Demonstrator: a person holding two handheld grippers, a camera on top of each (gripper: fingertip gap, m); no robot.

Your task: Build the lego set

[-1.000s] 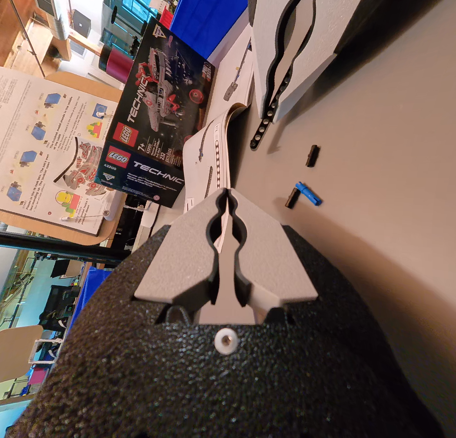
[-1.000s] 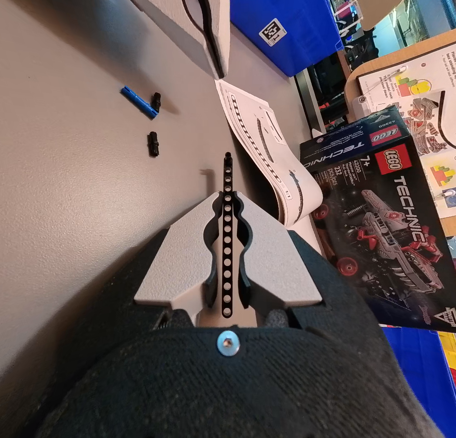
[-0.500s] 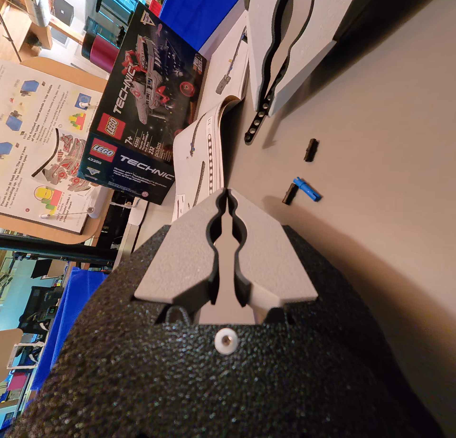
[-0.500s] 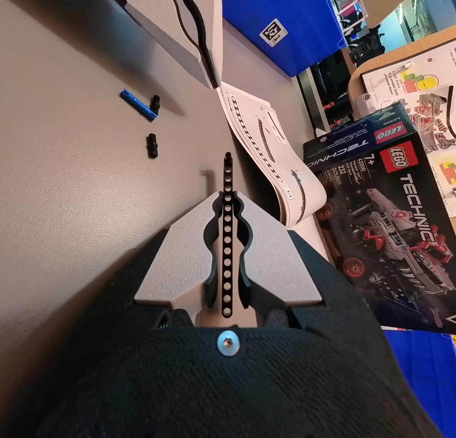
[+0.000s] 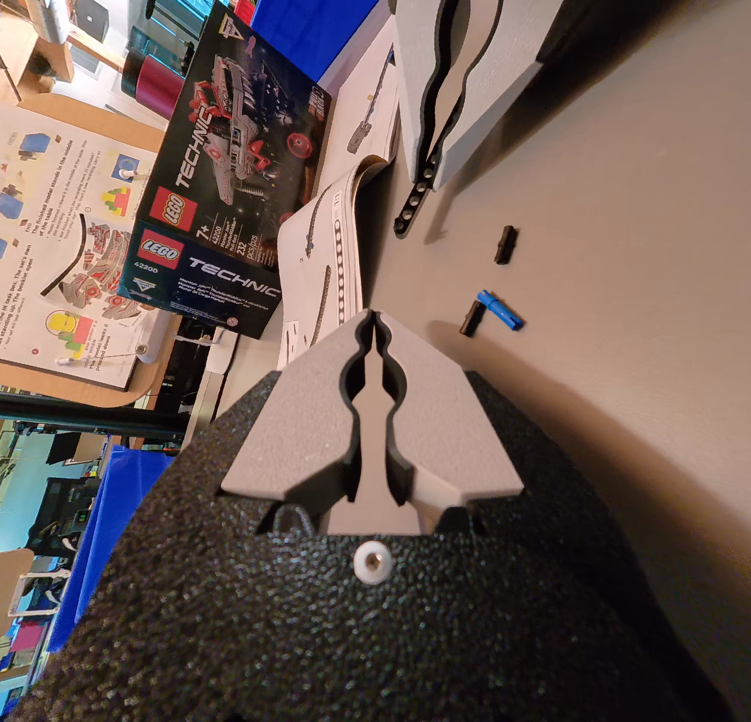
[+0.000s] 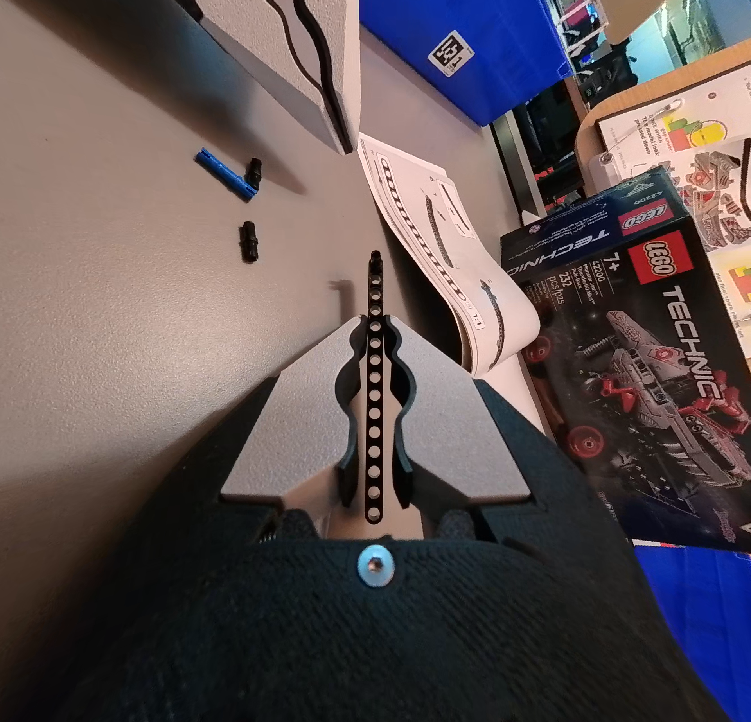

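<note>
My right gripper (image 6: 374, 317) is shut on a long black beam with holes (image 6: 374, 377), held edge-up above the grey table; the beam's end sticks out past the fingertips. In the left wrist view the same beam (image 5: 413, 200) pokes out of the right gripper (image 5: 430, 174) at the top. My left gripper (image 5: 374, 316) is shut and empty, and it shows at the top of the right wrist view (image 6: 349, 150). On the table between the grippers lie a blue pin (image 5: 500, 310) (image 6: 225, 172) and two short black pins (image 5: 505, 244) (image 5: 471, 317).
An open instruction booklet (image 6: 439, 255) (image 5: 337, 255) curls up beside the set's box (image 6: 650, 357) (image 5: 227, 182) at the table's far edge. A blue bin (image 6: 467, 32) stands beyond. A printed sheet on a wooden board (image 5: 61, 235) stands behind the box.
Both views have shifted slightly and the two grippers have drawn a little closer to each other. The right gripper still holds the beam; the pins have not moved.
</note>
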